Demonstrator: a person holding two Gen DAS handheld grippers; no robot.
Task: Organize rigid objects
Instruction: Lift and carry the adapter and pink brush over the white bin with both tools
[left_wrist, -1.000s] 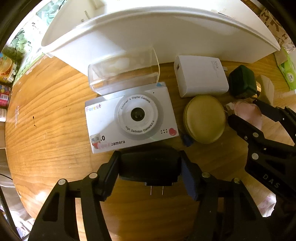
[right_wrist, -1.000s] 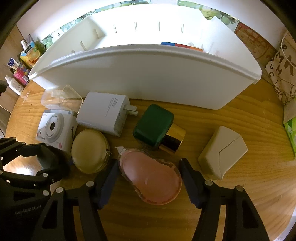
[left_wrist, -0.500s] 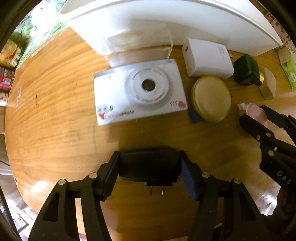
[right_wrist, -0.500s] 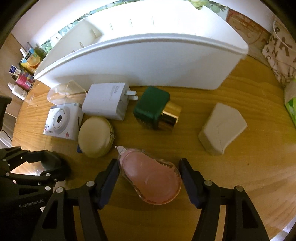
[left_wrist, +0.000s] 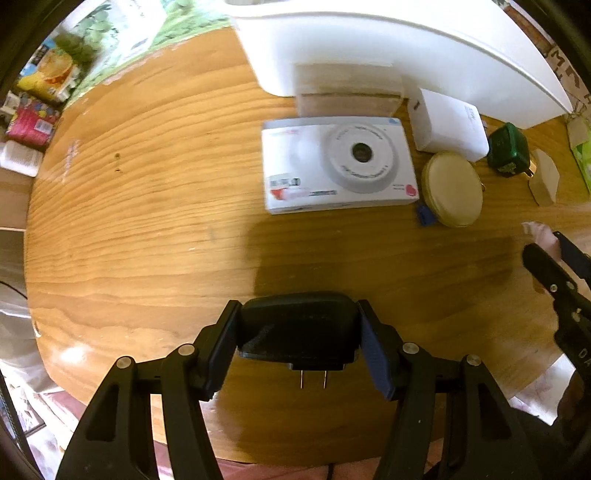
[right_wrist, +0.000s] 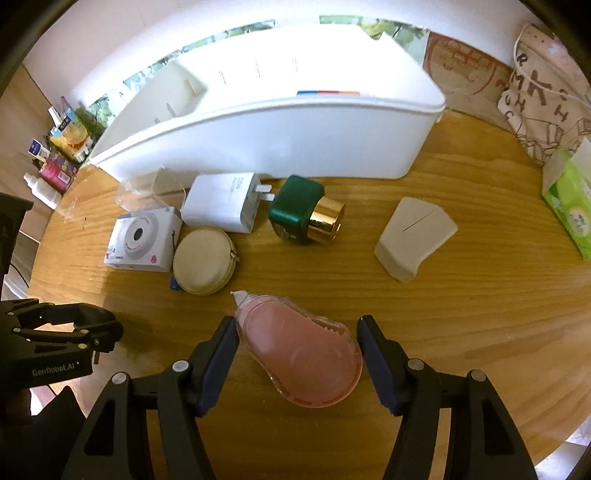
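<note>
Looking down from above, a round wooden table (left_wrist: 147, 221) is seen with small things laid out on it. On the left, a black plug (left_wrist: 299, 330) is pinched between the blue pads of the left gripper (left_wrist: 299, 347) and is held above the table, with its two metal pins pointing back toward the camera.

Farther in, a white toy camera (right_wrist: 142, 240) is laid flat, with a clear plastic piece (right_wrist: 155, 184) just behind it. A round cream case (right_wrist: 203, 260) is set just beside the camera, and a white charger (right_wrist: 225, 206) is laid behind the case. Next, a green bottle with a gold cap (right_wrist: 304, 219) is laid on its side. A cream wedge-shaped thing (right_wrist: 413, 238) is set well apart on the right.

A big white bin (right_wrist: 295, 122) is placed behind all of them.

A pink tape roller (right_wrist: 303, 354) is pinched at an angle between the pads of the right gripper (right_wrist: 297, 363), near the front of the table.
</note>
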